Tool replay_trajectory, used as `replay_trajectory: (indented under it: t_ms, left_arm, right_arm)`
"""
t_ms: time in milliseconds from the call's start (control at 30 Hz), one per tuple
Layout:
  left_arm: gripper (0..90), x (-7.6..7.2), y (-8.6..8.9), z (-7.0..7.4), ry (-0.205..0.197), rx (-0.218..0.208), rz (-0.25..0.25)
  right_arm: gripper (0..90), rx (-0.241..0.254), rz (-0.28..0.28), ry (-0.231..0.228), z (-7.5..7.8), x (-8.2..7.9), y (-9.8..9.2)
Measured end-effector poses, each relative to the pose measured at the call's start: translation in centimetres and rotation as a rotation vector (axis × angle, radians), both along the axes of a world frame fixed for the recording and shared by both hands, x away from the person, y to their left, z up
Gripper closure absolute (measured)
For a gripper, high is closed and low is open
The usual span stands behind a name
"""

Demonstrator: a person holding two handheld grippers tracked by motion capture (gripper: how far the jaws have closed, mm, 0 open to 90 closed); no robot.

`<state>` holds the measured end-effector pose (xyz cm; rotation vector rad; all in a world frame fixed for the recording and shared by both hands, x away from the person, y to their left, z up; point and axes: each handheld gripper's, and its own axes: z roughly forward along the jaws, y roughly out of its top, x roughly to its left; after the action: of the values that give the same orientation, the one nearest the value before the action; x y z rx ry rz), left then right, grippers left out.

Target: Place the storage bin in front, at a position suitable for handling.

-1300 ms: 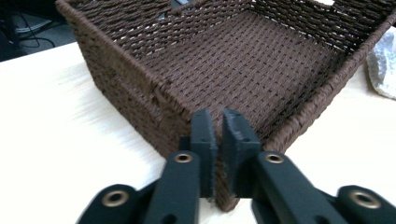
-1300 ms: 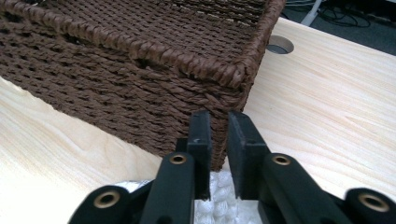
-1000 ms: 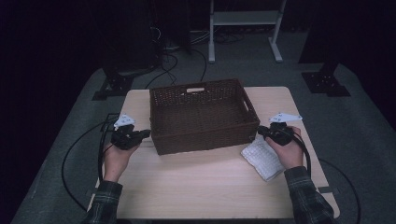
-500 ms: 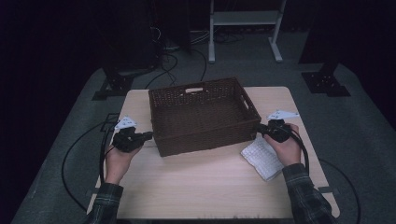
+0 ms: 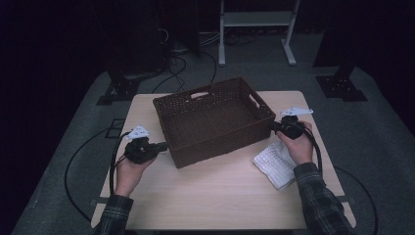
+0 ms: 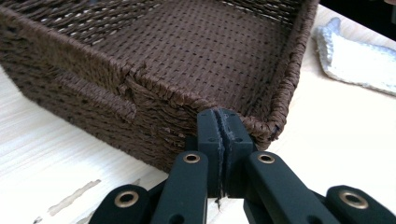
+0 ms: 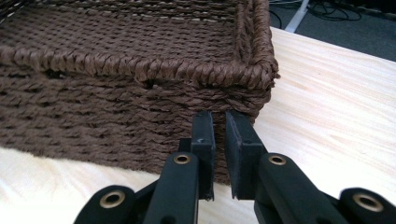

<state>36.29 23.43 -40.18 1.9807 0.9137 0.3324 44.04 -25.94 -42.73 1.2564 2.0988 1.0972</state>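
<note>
A: High view: basket [image 5: 214,120] sits mid-desk [image 5: 215,200], turned at an angle. Left tongs [image 5: 159,147] are against its near left corner, right tongs [image 5: 275,128] at its right side wall.

B: Tongs state?

A: Both closed with nothing between them. Left gripper view: jaws pressed together, tips at the rim corner. Right gripper view: a thin slit between the jaws, tips by the woven wall.

B: Progress?

A: Early, I judge. Basket is empty; white cloth [image 5: 275,164] lies on the desk just beside the right hand [image 5: 297,146], untouched. Shifting the basket seems the step in hand.
</note>
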Motion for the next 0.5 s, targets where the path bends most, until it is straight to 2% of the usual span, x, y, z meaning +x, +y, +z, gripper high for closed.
replay_trajectory:
  t_ms: [200,333,500]
  left_arm:
    - [87.3,-0.1,-0.6,-0.1,0.013,-0.020,-0.033]
    - [86.6,-0.1,-0.8,0.0,0.010,-0.006,-0.041]
    - [83.5,0.1,-0.2,0.3,0.000,0.000,-0.026]
  right_arm:
    - [80.8,0.001,-0.019,0.001,0.0,1.3,0.0]
    - [80.1,-0.002,-0.032,0.005,0.1,1.9,-0.1]
    - [77.1,-0.002,-0.021,-0.004,0.1,0.8,-0.2]
